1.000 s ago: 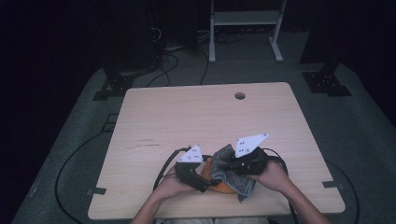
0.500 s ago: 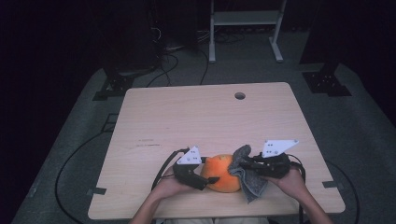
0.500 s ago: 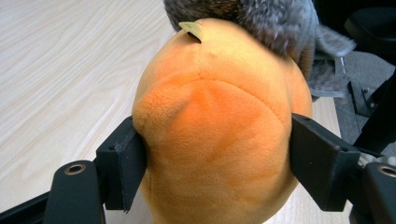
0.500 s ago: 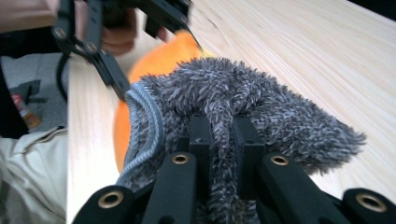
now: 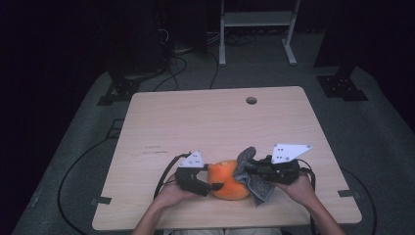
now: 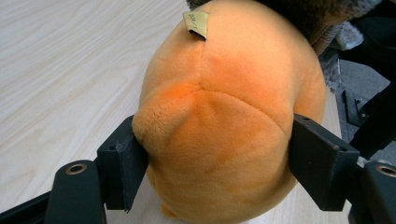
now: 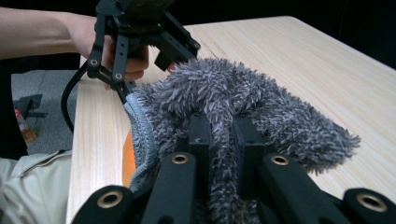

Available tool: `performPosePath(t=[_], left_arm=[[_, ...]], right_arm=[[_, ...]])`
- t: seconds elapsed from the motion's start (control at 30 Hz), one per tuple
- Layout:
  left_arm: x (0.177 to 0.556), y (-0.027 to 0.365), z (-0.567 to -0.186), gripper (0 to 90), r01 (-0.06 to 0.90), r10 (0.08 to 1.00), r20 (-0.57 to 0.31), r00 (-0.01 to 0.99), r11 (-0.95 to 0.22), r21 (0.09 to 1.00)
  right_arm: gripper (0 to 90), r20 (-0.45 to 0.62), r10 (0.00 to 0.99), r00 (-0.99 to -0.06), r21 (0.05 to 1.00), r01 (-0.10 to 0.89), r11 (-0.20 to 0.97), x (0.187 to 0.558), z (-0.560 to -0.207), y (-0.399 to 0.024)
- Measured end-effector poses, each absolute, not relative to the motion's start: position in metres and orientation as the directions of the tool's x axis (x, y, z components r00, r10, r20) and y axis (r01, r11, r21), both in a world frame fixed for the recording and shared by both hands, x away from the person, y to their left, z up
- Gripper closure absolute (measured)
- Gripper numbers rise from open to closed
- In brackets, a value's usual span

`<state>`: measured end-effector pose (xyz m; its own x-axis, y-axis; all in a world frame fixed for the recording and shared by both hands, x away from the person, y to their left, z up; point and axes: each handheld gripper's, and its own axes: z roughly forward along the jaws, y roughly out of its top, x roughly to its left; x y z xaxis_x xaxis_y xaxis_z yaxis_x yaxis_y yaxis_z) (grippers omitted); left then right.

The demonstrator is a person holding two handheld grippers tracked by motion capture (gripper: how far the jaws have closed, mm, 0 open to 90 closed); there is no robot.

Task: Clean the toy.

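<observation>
Because the work is being done close to the person, the wooden table (image 5: 215, 122) carries everything along its near edge, a little right of that edge's middle, while the far half with its round cable hole (image 5: 251, 100) stays bare.

On that near strip sits the orange plush toy (image 5: 227, 178), the largest of the things in hand. It rests on the tabletop between the two grippers, apparently so that one can steady it while the other works on it. The left gripper (image 6: 212, 154) has just been closing its jaws, and the left gripper view shows both of them pressed into the soft flanks of the toy, denting the pile (a firm clamp, by the look of it, rather than a light touch). That hold seems meant to keep the round, squashy body from rolling or sliding.

Next in size, the grey fluffy cloth (image 7: 243, 107) lies bunched against the toy's right side and partly over it, hanging down toward the near edge. The right gripper (image 7: 219, 140) has its jaws pinched tight on a fold of this cloth, with the fibres bulging out around them, probably so the cloth can be drawn across the toy's surface.

Smallest is the pale sewn-in label (image 6: 196, 23) at the toy's upper seam, left uncovered.
</observation>
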<state>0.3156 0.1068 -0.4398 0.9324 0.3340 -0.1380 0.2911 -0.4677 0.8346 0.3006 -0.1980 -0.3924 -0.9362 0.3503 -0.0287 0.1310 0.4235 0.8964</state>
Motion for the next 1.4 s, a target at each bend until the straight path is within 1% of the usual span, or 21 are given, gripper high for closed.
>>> performPosePath(t=[0.13,0.2,0.23,0.27,0.3,0.37,0.43,0.5,0.57,0.63,0.7,0.8,0.9,0.97,1.03,1.07,1.13,1.17,1.2,1.3,1.4], left_arm=[[0.314,0.109,-0.443,26.9,0.295,0.329,-0.150,0.932,-0.455,0.840],[0.312,0.108,-0.444,26.8,0.300,0.331,-0.156,0.931,-0.448,0.842],[0.312,0.108,-0.444,26.8,0.292,0.328,-0.148,0.933,-0.453,0.842],[0.311,0.109,-0.444,26.8,0.291,0.328,-0.146,0.933,-0.454,0.842],[0.311,0.109,-0.445,26.8,0.294,0.328,-0.150,0.933,-0.452,0.842],[0.312,0.110,-0.445,26.7,0.298,0.329,-0.154,0.932,-0.449,0.842],[0.311,0.109,-0.445,26.4,0.294,0.330,-0.149,0.932,-0.449,0.844],[0.311,0.109,-0.445,25.9,0.295,0.333,-0.149,0.931,-0.447,0.844],[0.313,0.110,-0.445,25.2,0.310,0.341,-0.162,0.926,-0.442,0.842],[0.314,0.109,-0.446,24.8,0.317,0.342,-0.171,0.924,-0.435,0.843],[0.315,0.108,-0.446,23.8,0.316,0.342,-0.171,0.924,-0.434,0.843],[0.317,0.107,-0.447,20.8,0.330,0.335,-0.188,0.923,-0.440,0.835],[0.318,0.109,-0.447,22.5,0.349,0.343,-0.205,0.917,-0.439,0.828],[0.318,0.110,-0.448,24.2,0.352,0.340,-0.211,0.916,-0.434,0.829],[0.317,0.108,-0.448,25.0,0.344,0.335,-0.205,0.919,-0.433,0.833],[0.318,0.108,-0.448,25.1,0.344,0.335,-0.205,0.920,-0.436,0.832],[0.317,0.107,-0.447,25.1,0.337,0.333,-0.198,0.922,-0.440,0.832],[0.317,0.107,-0.447,25.1,0.338,0.334,-0.198,0.922,-0.440,0.832],[0.317,0.108,-0.447,25.0,0.339,0.337,-0.197,0.921,-0.437,0.833],[0.316,0.108,-0.447,24.8,0.345,0.345,-0.201,0.917,-0.432,0.833],[0.317,0.107,-0.449,24.3,0.354,0.355,-0.208,0.912,-0.420,0.836]], right_arm=[[79.9,-0.025,0.343,-0.939,0.895,0.131,0.425,0.302,-0.403,-0.195],[79.9,-0.021,0.370,-0.929,0.896,0.146,0.419,0.301,-0.409,-0.202],[79.9,-0.012,0.380,-0.925,0.894,0.160,0.418,0.301,-0.413,-0.208],[79.9,0.018,0.408,-0.913,0.888,0.202,0.413,0.300,-0.422,-0.220],[79.9,0.018,0.408,-0.913,0.888,0.202,0.413,0.300,-0.422,-0.220],[79.7,0.046,0.432,-0.900,0.871,0.248,0.423,0.301,-0.432,-0.231],[79.6,0.081,0.433,-0.898,0.850,0.289,0.440,0.301,-0.441,-0.237],[79.6,0.098,0.431,-0.897,0.843,0.305,0.443,0.301,-0.443,-0.242],[79.6,0.097,0.432,-0.897,0.855,0.297,0.424,0.299,-0.437,-0.245],[79.6,0.082,0.417,-0.905,0.875,0.266,0.405,0.296,-0.426,-0.241],[79.6,0.051,0.389,-0.920,0.893,0.217,0.395,0.294,-0.414,-0.232],[79.6,0.029,0.351,-0.936,0.908,0.171,0.382,0.297,-0.401,-0.212],[79.6,-0.003,0.325,-0.946,0.898,0.141,0.417,0.300,-0.401,-0.194],[79.7,-0.019,0.330,-0.944,0.899,0.128,0.418,0.298,-0.407,-0.193],[79.7,0.000,0.346,-0.938,0.902,0.149,0.404,0.297,-0.415,-0.202],[79.7,0.026,0.370,-0.929,0.900,0.184,0.396,0.296,-0.423,-0.214],[79.7,0.036,0.384,-0.923,0.895,0.201,0.398,0.295,-0.428,-0.220],[79.6,0.044,0.398,-0.916,0.888,0.219,0.404,0.294,-0.432,-0.226],[79.6,0.048,0.422,-0.905,0.864,0.250,0.436,0.293,-0.440,-0.235],[79.5,0.062,0.432,-0.900,0.842,0.280,0.462,0.291,-0.445,-0.243],[79.6,0.061,0.416,-0.907,0.867,0.254,0.428,0.288,-0.438,-0.246]])
